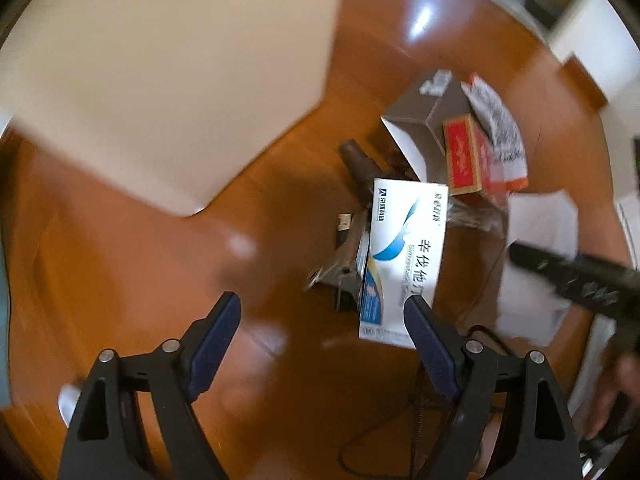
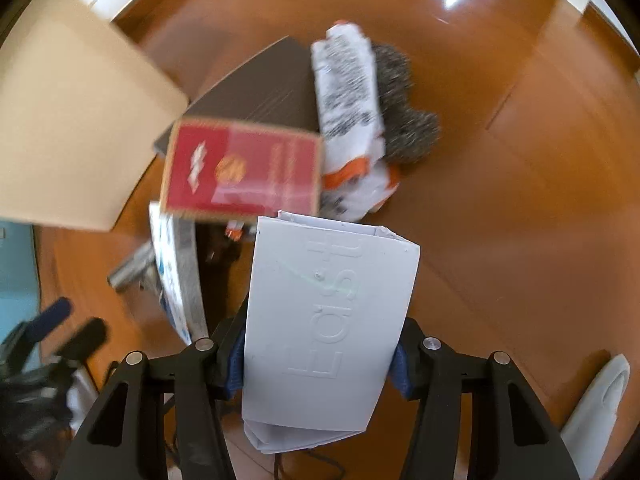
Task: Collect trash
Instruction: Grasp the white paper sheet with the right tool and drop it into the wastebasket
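The left gripper [image 1: 322, 312] hangs over the wooden floor [image 1: 132, 248] with its fingers spread wide and nothing between them. Just ahead of its right finger lies a white and blue box [image 1: 404, 252], long side running away from the camera, its near end beside that fingertip; whether they touch is unclear. Beyond it a red box [image 1: 464, 156] leans against a brown box [image 1: 424, 114], with a printed white wrapper [image 1: 500, 128] to their right. Dark blurred pieces lie under and left of the blue box; I cannot tell what they are. A cream slab [image 1: 160, 80] fills the upper left. At the right edge this view shows the right gripper from the side as a dark blurred bar crossing white paper.

The right gripper [image 2: 320, 354] is clamped on a white carton [image 2: 332, 312] with raised letters, held upright between the blue pads [image 2: 236, 360], its crumpled lower end hanging below the fingers. Only this view shows that grip. It also shows a grey scouring pad [image 2: 404, 104] behind the wrapper [image 2: 348, 92], hidden in the left view. The red box [image 2: 244, 168] sits face up on the brown box [image 2: 264, 84], and the blue box [image 2: 176, 272] appears edge-on at its left. The left gripper's fingertips [image 2: 52, 312] show at the lower left. A white slipper-like thing [image 2: 600, 408] lies at the lower right.
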`<action>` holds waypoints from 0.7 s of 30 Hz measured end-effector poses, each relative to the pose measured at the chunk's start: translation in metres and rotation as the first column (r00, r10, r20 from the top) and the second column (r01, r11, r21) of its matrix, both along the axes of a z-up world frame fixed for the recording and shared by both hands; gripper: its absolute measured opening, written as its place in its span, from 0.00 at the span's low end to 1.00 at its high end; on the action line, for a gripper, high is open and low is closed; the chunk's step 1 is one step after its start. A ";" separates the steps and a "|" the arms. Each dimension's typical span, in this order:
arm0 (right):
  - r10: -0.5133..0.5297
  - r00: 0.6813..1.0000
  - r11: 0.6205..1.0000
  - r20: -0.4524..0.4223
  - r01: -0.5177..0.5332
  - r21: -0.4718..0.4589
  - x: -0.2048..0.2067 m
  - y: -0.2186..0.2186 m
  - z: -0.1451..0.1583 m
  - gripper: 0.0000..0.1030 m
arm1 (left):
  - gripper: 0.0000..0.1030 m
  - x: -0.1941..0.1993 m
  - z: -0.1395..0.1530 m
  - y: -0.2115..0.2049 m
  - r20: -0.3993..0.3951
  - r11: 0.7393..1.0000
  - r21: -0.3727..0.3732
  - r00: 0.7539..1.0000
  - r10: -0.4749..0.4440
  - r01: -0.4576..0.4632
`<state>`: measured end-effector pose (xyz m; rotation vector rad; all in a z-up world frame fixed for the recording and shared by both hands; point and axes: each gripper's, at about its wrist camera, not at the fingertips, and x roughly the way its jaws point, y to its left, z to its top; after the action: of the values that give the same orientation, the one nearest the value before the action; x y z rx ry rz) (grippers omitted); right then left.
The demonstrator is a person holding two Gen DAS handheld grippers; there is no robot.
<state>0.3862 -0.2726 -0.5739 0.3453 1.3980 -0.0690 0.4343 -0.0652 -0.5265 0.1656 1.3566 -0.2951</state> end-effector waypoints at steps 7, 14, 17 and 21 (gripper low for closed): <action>-0.025 0.999 0.999 0.025 0.024 0.044 0.004 -0.024 0.000 0.56 | 0.63 0.023 -0.033 -0.013 -0.025 0.999 0.031 1.000 -0.007 0.008; -0.048 0.998 0.996 0.026 0.046 0.078 0.008 -0.008 -0.003 0.57 | 0.26 0.027 -0.046 -0.017 -0.082 0.999 -0.038 0.997 -0.016 0.013; -0.070 0.997 0.995 0.025 0.068 0.073 0.010 -0.005 -0.002 0.57 | 0.24 0.024 -0.049 -0.012 -0.119 0.991 -0.126 0.992 0.038 -0.053; -0.097 0.995 0.994 0.032 0.095 0.058 0.013 -0.021 0.004 0.57 | 0.24 0.008 -0.031 -0.006 -0.064 0.986 -0.146 0.996 0.067 -0.076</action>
<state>0.3997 -0.2933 -0.5701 0.4585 1.3505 -0.1017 0.4418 -0.0711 -0.5578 -0.0156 1.3897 -0.3414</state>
